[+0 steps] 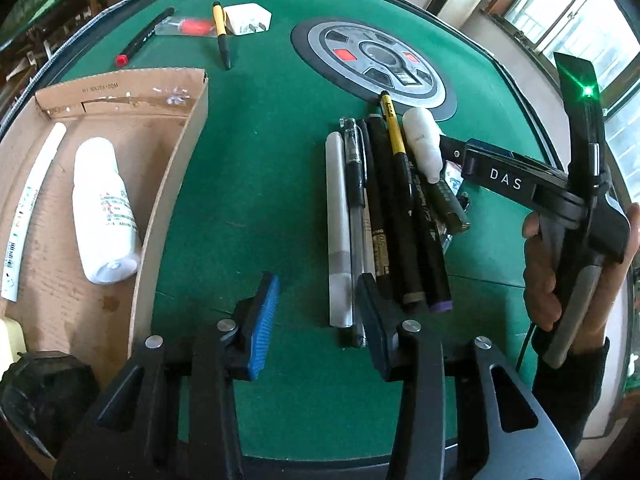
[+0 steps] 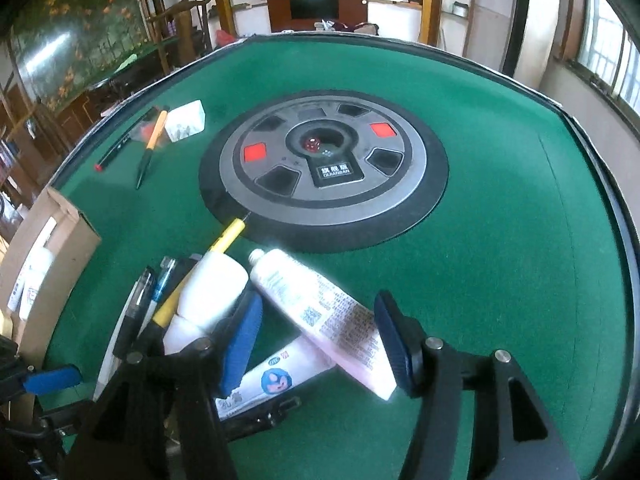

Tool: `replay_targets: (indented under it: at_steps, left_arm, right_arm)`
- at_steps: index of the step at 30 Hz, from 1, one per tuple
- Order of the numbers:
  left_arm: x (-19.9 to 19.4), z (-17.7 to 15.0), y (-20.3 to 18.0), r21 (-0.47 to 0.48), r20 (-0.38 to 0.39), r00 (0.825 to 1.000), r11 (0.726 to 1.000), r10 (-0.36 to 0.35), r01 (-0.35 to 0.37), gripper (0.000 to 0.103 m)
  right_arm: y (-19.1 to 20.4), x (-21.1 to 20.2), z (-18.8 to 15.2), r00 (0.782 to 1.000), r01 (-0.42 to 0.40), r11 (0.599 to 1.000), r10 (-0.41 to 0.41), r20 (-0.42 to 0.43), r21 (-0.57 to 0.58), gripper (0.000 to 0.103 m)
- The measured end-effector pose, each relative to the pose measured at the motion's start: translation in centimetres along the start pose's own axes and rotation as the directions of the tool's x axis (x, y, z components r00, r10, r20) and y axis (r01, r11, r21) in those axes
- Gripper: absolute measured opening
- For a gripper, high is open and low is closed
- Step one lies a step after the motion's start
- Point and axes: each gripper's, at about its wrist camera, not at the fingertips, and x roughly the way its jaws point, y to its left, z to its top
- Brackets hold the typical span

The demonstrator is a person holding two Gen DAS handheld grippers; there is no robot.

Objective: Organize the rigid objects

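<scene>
A row of pens and markers (image 1: 384, 216) lies on the green table, with a small white bottle (image 1: 422, 148) at its right. My left gripper (image 1: 316, 320) is open just before the near ends of the pens; its right finger overlaps them. In the right wrist view, my right gripper (image 2: 316, 340) is open around a white tube with printed text (image 2: 324, 320) that lies across a second tube (image 2: 272, 380). The white bottle (image 2: 208, 296) lies just left of the blue left pad (image 2: 240, 344). A cardboard box (image 1: 168, 184) at the left holds a white bottle (image 1: 104, 208) and a white tube (image 1: 32, 212).
A round grey console (image 2: 324, 172) sits in the table's middle. At the far left lie a black pen with a red cap (image 1: 144, 36), a yellow and black pen (image 1: 222, 34), a white charger (image 1: 248, 18) and a small red item in clear wrap (image 1: 188, 26).
</scene>
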Motion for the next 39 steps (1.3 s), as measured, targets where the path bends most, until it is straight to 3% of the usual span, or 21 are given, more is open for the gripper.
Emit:
replay_targets:
  at_steps: [5, 12, 17, 22, 24, 26, 31, 35, 39]
  left_arm:
    - [0.3, 0.5, -0.1, 0.002, 0.006, 1.000, 1.000, 0.025, -0.025, 0.040]
    - [1.1, 1.6, -1.2, 0.073, 0.021, 0.995, 0.992, 0.102, -0.103, 0.037]
    - [1.3, 1.3, -1.1, 0.088, 0.024, 0.993, 0.989, 0.114, -0.116, 0.034]
    - [2.2, 2.0, -2.1, 0.125, 0.045, 0.985, 0.978, 0.164, -0.169, 0.034]
    - [2.4, 2.1, -2.3, 0.144, 0.066, 0.979, 0.969, 0.191, -0.199, 0.029]
    - [2.2, 1.9, -2.1, 0.142, 0.064, 0.981, 0.971, 0.184, -0.192, 0.013]
    - [1.8, 1.1, -1.8, 0.139, 0.056, 0.980, 0.970, 0.193, -0.199, 0.012]
    - [1.7, 0.7, -1.8, 0.132, 0.044, 0.982, 0.973, 0.186, -0.190, 0.012]
    - [1.8, 1.1, -1.7, 0.123, 0.045, 0.982, 0.975, 0.182, -0.186, 0.012]
  right_arm:
    - [0.2, 0.0, 0.0, 1.000, 0.024, 1.000, -0.024, -0.006, 0.004, 0.050]
    - [0.9, 0.0, 0.1, 1.000, 0.017, 1.000, -0.017, 0.001, -0.012, 0.032]
    - [0.7, -0.3, 0.2, 1.000, -0.001, 1.000, 0.001, 0.004, 0.011, 0.027]
    - [0.6, -0.1, 0.2, 1.000, -0.008, 0.999, 0.008, 0.011, 0.031, 0.028]
    - [0.7, 0.0, 0.2, 1.000, -0.008, 0.999, 0.007, 0.018, 0.034, 0.028]
    - [0.8, 0.0, 0.2, 1.000, -0.006, 1.000, 0.006, 0.021, 0.023, 0.028]
    - [0.8, -0.1, 0.2, 1.000, 0.005, 1.000, -0.006, 0.028, 0.019, 0.030]
    - [0.1, 0.2, 0.3, 1.000, 0.014, 0.998, -0.015, 0.022, 0.054, 0.055]
    - [0.6, 0.9, 0.1, 0.999, 0.030, 0.999, -0.031, 0.009, 0.024, 0.056]
